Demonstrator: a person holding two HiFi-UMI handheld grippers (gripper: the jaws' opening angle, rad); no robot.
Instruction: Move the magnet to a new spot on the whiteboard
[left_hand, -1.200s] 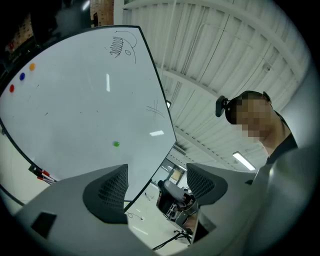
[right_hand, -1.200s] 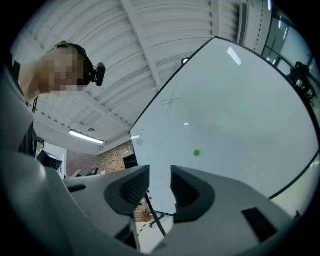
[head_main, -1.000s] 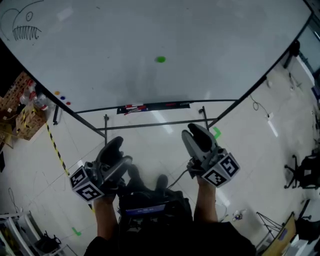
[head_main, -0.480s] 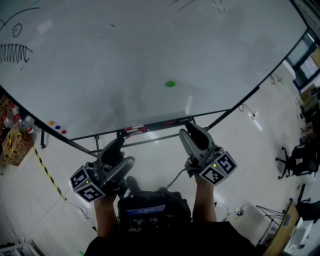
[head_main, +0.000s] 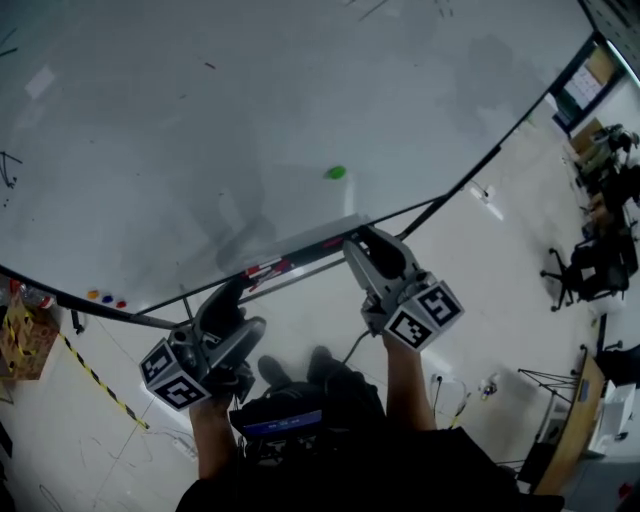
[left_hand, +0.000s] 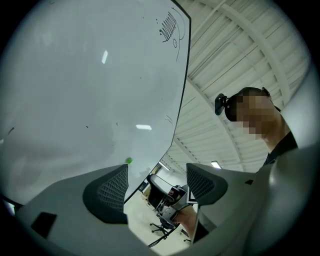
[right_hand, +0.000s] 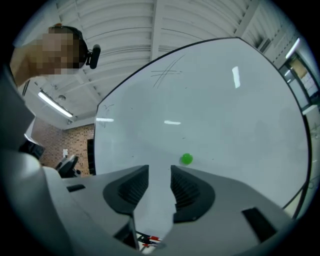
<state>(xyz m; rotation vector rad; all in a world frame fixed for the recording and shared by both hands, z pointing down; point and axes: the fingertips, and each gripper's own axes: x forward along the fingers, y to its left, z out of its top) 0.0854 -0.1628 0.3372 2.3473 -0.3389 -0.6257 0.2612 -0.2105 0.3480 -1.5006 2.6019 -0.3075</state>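
A small green magnet (head_main: 335, 172) sticks to the whiteboard (head_main: 250, 110), low on it and right of centre. My right gripper (head_main: 363, 243) is raised to the board's lower edge, just below and slightly right of the magnet. In the right gripper view the magnet (right_hand: 186, 159) shows just above the right jaw. The right gripper (right_hand: 160, 175) is opening, with only a narrow gap and nothing in it. My left gripper (head_main: 228, 300) hangs lower, below the tray, open and empty. In the left gripper view the left gripper (left_hand: 156, 180) is open, and the magnet (left_hand: 129, 160) is a far green dot.
A marker tray (head_main: 290, 262) with red and black markers runs along the board's bottom edge. Several coloured magnets (head_main: 105, 298) sit at the board's lower left. Yellow-black tape (head_main: 95, 375) crosses the floor at left, and office chairs (head_main: 580, 275) stand at right.
The view has swung and come closer to the board. My right gripper has risen to the board's lower edge, nearer the magnet. The left gripper has moved little.
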